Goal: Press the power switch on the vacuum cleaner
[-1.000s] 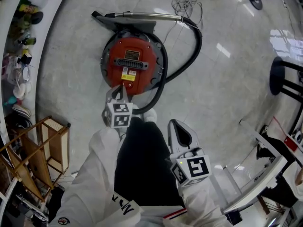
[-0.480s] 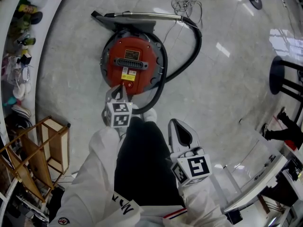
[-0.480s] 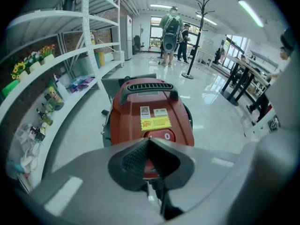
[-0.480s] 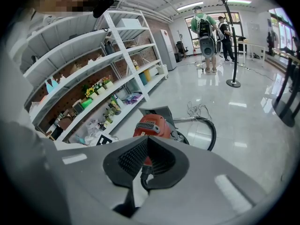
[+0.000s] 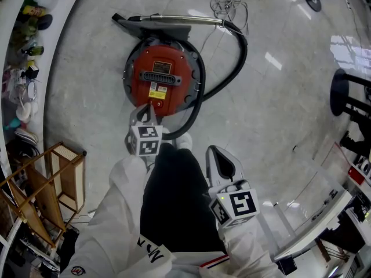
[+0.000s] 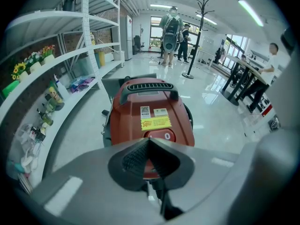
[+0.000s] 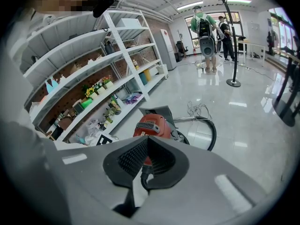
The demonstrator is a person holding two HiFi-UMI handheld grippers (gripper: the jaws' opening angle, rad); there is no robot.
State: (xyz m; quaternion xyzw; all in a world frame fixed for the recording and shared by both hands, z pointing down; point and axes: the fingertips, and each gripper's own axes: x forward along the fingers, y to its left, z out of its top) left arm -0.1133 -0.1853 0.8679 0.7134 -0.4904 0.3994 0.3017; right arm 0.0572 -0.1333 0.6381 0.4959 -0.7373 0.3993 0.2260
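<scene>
Nothing of the task has shifted over the last second: both grippers and the vacuum hold the same places, and only a dark shape at the head view's far right edge has changed.

The left gripper (image 5: 148, 110) is clenched, its ribbed pads meeting at the tips with nothing between them. It hangs right over the near rim of the round red canister vacuum cleaner (image 5: 161, 77), which stands on the pale glossy floor (image 5: 278, 97). In the left gripper view the small red oval power switch (image 6: 165, 136) lies just ahead of the closed tips and slightly to their right, below a yellow label. So the coming move is likely a short push forward and down.

The right gripper (image 5: 215, 152) is also clenched and empty. It is held back beside the person's leg, well apart from the switch, so the left is the nearer.

A black ribbed hose (image 5: 232, 62) curves round the canister's right side to a metal wand (image 5: 174, 19) beyond it.

Left of the left gripper, white shelves (image 6: 70, 55) hold bottles and small potted flowers.
</scene>
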